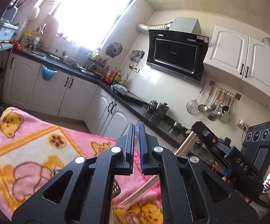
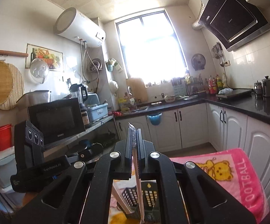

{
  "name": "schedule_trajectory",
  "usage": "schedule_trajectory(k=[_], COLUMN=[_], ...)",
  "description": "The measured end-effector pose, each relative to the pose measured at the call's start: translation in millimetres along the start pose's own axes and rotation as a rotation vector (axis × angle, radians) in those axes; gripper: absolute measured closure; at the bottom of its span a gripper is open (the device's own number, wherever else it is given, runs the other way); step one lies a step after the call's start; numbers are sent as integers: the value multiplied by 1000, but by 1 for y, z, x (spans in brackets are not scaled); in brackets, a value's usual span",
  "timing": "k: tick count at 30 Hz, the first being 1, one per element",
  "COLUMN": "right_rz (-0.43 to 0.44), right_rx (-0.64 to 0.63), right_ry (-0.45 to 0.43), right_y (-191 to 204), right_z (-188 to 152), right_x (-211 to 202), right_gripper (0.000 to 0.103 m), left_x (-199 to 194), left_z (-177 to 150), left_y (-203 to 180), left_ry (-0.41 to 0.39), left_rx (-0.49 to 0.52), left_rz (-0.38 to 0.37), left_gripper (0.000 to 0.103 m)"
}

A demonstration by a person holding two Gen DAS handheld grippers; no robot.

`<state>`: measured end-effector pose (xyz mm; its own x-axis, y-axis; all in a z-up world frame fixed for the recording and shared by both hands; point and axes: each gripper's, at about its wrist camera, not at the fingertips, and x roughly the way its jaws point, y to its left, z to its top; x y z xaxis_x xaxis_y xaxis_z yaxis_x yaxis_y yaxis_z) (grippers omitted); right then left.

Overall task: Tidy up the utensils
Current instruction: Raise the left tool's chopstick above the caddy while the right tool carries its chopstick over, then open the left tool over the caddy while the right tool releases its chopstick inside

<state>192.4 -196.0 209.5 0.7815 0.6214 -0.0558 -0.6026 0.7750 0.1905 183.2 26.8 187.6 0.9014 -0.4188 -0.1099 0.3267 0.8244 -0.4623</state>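
Note:
My right gripper is shut on a pair of wrapped chopsticks, which run from between the pads down toward a black perforated utensil basket on the pink blanket. In the left wrist view the right gripper's body is at the right, with the pale chopsticks beside it and more of them low over the blanket. My left gripper has its pads almost together, with a thin clear wrapper tip between them. A corner of the basket shows under it.
White cabinets under a black countertop run round the kitchen. A microwave and a blender stand on the left shelf. Ladles hang on a wall rail. A range hood hangs above the counter. My left gripper's body is at the left.

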Motion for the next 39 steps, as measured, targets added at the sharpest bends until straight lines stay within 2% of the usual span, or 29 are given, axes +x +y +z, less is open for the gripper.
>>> schedule_trajectory(k=[6,12,19,31,39], right_rz=[-11,-31,-74,-142,-180], right_rx=[-22,-21,-42,-88,-56], right_ry=[-41,-41,-23,21,77], right_y=[-3,-14,-25,-35,-42], right_z=[12,7,-11,-49,-74], right_x=[13,30,49,70,81], right_gripper=[99,99,99,99,98], left_x=[12,31,54,68,75], left_z=[11,7,-12,-40,-54], left_y=[-4,4,13,25,37], left_ry=[-31,-31,-5,35,92], left_rx=[43,61,88,106,81], left_rz=[16,38,64,64,61], left_gripper=[101,101,101,100,100])
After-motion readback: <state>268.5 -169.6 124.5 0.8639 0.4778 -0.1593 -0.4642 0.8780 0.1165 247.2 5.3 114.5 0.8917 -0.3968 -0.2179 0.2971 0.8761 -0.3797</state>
